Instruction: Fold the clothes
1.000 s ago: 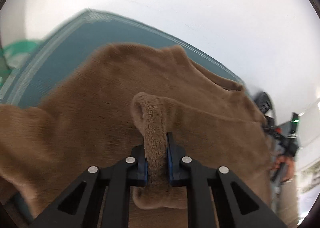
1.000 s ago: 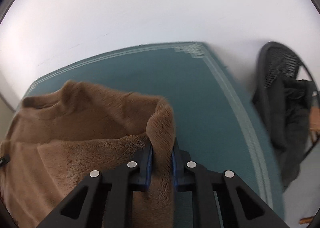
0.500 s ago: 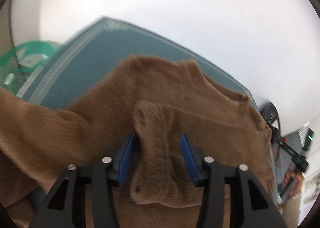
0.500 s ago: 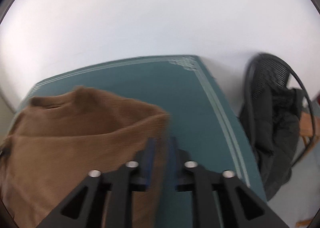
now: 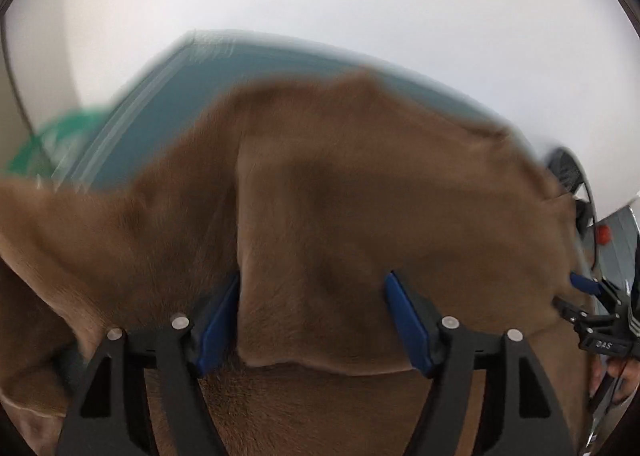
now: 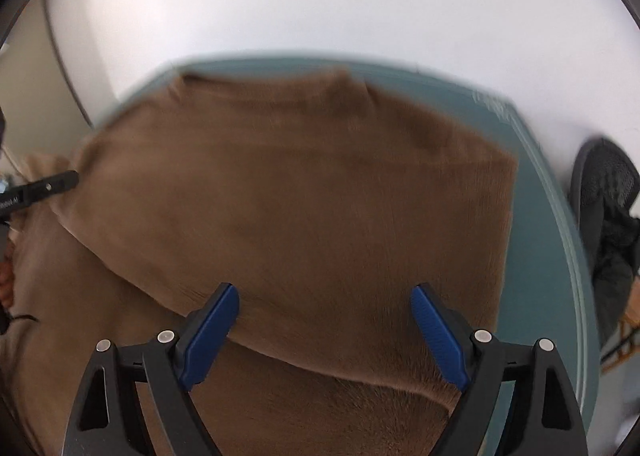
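A brown fleece garment (image 5: 360, 196) (image 6: 300, 196) lies spread on a teal mat (image 5: 224, 68) (image 6: 536, 256), its near part folded back over the rest. My left gripper (image 5: 312, 312) hovers over the folded edge, jaws opening, blue pads apart from the cloth that lies under the gap. Over the same fold edge further right, my right gripper (image 6: 324, 320) has its jaws opening wide, with fleece below them and no grip. The right gripper's fingers (image 5: 584, 284) show at the right rim of the left wrist view. A left finger (image 6: 48, 186) shows at the left rim of the right wrist view.
A white wall rises behind the mat. A black mesh chair (image 6: 608, 192) with dark clothing on it stands right of the mat. Something green (image 5: 48, 144) lies off the mat's left edge. The mat's right border (image 6: 568, 240) runs close to the garment.
Both grippers let go of the fleece folds they pinched and their jaws spread wide. The released cloth now lies flat as a fold. The right view has swung left over the garment.
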Demonstrator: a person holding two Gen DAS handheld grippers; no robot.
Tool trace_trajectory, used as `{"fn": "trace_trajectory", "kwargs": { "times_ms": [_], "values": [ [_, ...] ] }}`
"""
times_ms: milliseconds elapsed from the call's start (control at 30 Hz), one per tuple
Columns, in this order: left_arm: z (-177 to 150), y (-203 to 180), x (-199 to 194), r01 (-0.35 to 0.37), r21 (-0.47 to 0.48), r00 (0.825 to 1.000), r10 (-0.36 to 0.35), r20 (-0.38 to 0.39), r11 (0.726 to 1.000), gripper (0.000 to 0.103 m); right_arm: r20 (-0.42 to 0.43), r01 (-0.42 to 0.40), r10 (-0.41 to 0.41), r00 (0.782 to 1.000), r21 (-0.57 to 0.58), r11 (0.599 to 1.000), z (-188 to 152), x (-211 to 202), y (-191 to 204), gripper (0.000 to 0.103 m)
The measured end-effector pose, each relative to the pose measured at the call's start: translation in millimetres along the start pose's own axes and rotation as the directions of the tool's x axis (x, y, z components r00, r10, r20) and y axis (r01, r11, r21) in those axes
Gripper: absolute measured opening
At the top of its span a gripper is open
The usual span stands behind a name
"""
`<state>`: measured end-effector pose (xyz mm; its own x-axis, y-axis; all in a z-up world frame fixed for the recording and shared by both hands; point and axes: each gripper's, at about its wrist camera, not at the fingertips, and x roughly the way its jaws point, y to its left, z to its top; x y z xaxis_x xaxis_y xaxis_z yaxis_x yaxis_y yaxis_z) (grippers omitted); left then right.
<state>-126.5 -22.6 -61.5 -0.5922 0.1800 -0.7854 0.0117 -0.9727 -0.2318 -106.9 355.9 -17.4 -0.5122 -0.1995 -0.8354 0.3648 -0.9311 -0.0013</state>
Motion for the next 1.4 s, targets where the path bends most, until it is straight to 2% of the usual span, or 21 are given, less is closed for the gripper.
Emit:
{"fn": "trace_trajectory", "kwargs": {
  "times_ms": [100,233,300,467,600,700,767,833,900,967,1033,1100,1267,1400],
  "values": [
    [0.7,3.2,-2.5,0.0,-0.009,1.0,0.0,-0.02,1.0,0.076,0.01,0.005,-0.005,1.0,-0.009,1.0,-9.0,13.5,-1.5,0.097],
    [2.1,13.4,-14.4,0.053,-0.088,0.998,-0.055,-0.028,0.995,0.077,0.02,0.02,-0.02,1.0,-0.013,1.0,-7.9,23.6,3.6,0.098],
    [-1.9,20.3,-31.9,0.091,-0.124,0.996,-0.092,-0.003,0.988,0.077,0.02,0.02,-0.019,1.0,-0.012,1.0,-5.9,31.4,5.0,0.099],
    [-22.7,37.6,-91.2,0.146,-0.188,0.987,-0.13,0.096,0.971,0.077,0.023,0.021,-0.021,1.0,-0.012,1.0,2.0,46.5,8.4,0.099],
    [-53.4,71.3,-142.8,0.188,-0.276,0.976,-0.149,0.156,0.943,0.079,0.024,0.021,-0.021,0.999,-0.01,1.0,-8.9,16.6,4.3,0.1],
    [-82.8,106.7,-179.3,0.187,-0.351,0.975,-0.128,0.183,0.918,0.079,0.012,0.038,-0.039,0.999,0.033,0.999,-6.9,0.5,12.3,0.1],
    [-100.8,132.2,-199.5,0.161,-0.411,0.977,-0.088,0.192,0.897,0.079,0.037,-0.033,0.031,0.999,0.052,0.998,-8.2,-19.5,23.5,0.1],
    [-121.9,155.0,-213.9,0.149,-0.47,0.978,-0.061,0.198,0.87,0.079,0.056,-0.07,0.068,0.996,0.028,0.997,-11.4,-37.1,41.2,0.1],
    [-137.2,173.8,-217.3,0.132,-0.523,0.98,-0.034,0.194,0.842,0.079,0.066,-0.087,0.088,0.994,-0.022,0.996,-18.5,-52.1,64.8,0.1],
    [-151.5,189.9,-218.0,0.14,-0.574,0.981,-0.034,0.192,0.807,0.079,0.065,-0.118,0.122,0.99,-0.058,0.991,-28.9,-63.7,83.3,0.1],
    [-160.4,197.0,-215.9,0.163,-0.595,0.979,-0.052,0.199,0.787,0.079,0.056,-0.151,0.157,0.986,-0.1,0.983,-41.1,-69.9,102.7,0.1],
    [-166.5,198.0,-212.8,0.165,-0.602,0.979,-0.054,0.198,0.781,0.079,0.049,-0.15,0.159,0.986,-0.147,0.978,-53.0,-70.4,120.2,0.1],
    [-171.7,198.5,-208.4,0.183,-0.607,0.977,-0.074,0.2,0.774,0.079,0.064,-0.052,0.069,0.996,-0.242,0.969,-83.9,-62.5,141.9,0.1],
    [-175.9,200.5,-204.2,0.187,-0.615,0.978,-0.087,0.19,0.766,0.079,0.025,-0.079,0.086,0.996,-0.209,0.975,-96.4,-47.7,138.9,0.1]
  ]
}}
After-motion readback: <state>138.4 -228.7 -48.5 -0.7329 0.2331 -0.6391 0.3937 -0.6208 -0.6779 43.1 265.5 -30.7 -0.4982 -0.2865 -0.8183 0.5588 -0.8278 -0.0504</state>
